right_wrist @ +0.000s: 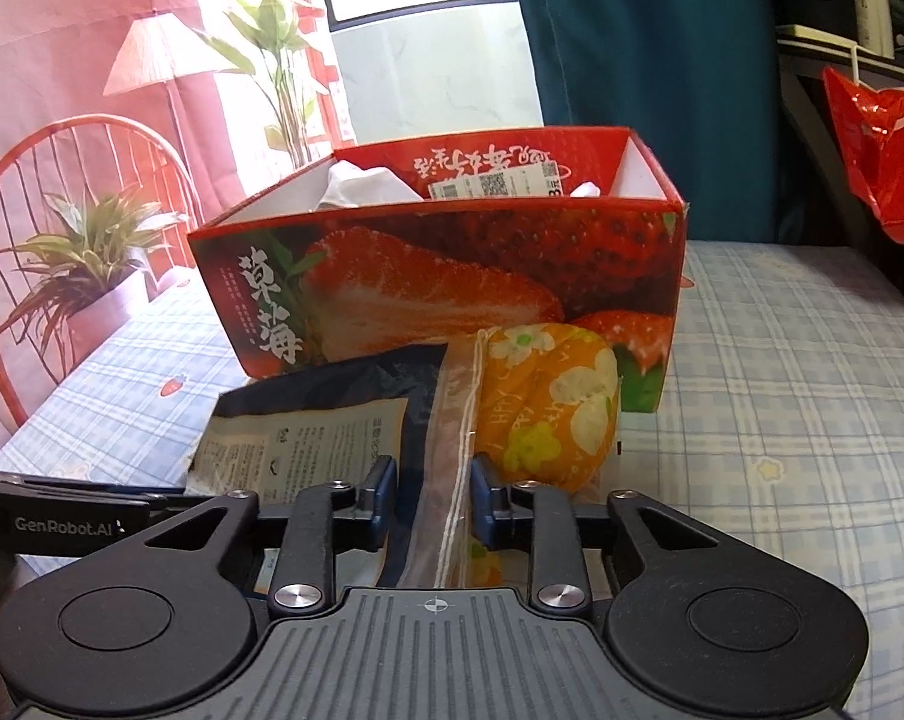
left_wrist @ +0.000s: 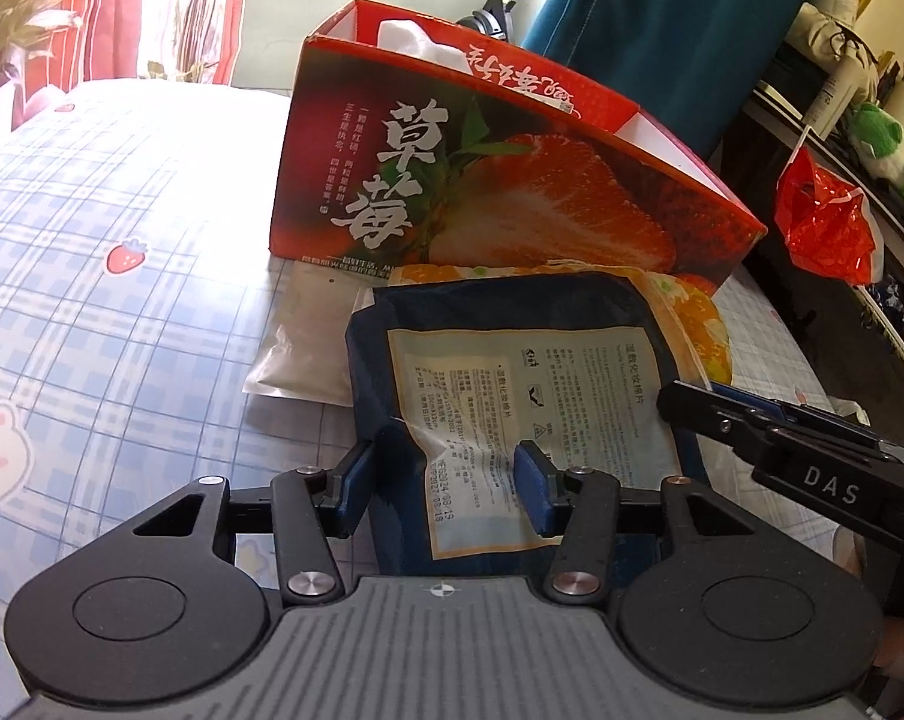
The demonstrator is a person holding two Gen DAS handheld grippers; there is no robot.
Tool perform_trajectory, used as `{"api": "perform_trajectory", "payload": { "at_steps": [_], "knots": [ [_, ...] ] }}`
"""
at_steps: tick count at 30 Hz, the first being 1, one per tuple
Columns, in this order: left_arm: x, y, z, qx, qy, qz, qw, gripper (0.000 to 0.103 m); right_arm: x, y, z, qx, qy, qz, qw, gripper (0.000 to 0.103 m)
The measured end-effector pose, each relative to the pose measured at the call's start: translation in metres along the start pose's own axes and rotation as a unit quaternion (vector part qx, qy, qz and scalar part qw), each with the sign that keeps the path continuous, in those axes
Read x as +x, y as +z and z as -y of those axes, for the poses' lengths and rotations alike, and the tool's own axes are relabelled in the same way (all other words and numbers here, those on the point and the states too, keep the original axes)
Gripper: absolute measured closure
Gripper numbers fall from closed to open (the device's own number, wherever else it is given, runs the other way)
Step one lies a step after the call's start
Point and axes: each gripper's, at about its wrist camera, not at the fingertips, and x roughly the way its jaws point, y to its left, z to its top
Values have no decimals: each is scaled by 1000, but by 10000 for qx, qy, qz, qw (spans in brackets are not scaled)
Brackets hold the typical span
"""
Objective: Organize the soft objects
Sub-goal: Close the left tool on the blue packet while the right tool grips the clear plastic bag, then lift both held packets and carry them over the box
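Note:
A dark blue packet (left_wrist: pixel 511 324) (right_wrist: pixel 308 450) with a pale printed label lies in front of the red strawberry box (left_wrist: pixel 511 192) (right_wrist: pixel 452 276). My left gripper (left_wrist: pixel 446 486) is shut on the packet's near end, which crumples between the pads. Under it lies a clear bag holding an orange flowered cloth (left_wrist: pixel 697 312) (right_wrist: pixel 547 402). My right gripper (right_wrist: pixel 434 492) (left_wrist: pixel 685 405) is shut on this bag's clear zip edge, with the blue packet's edge beside it. A clear pouch of white stuff (left_wrist: pixel 296 348) lies at the left. White soft things (right_wrist: pixel 356 183) sit inside the box.
Everything rests on a blue checked cloth (left_wrist: pixel 122 240) with strawberry prints. A red plastic bag (left_wrist: pixel 823 222) (right_wrist: pixel 877 156) hangs off a shelf at the right, near a green plush toy (left_wrist: pixel 883 144). A potted plant (right_wrist: pixel 92 264) and a red wire chair (right_wrist: pixel 62 150) stand at the left.

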Motion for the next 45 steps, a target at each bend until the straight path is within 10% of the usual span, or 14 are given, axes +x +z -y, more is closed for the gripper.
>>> {"api": "perform_trajectory", "payload": {
  "at_steps": [21, 31, 45],
  "knots": [
    [8, -4, -10, -277, -117, -45, 9995, 45, 7, -5, 4, 132, 184, -92, 9997, 83],
    [-11, -11, -11, -214, -283, 264, 9990, 67, -3, -1, -4, 8, 452, 37, 9990, 95],
    [-44, 24, 12, 325, -425, 867, 9948, 67, -28, 30, 3, 185, 582, 628, 9962, 96]
  ]
}}
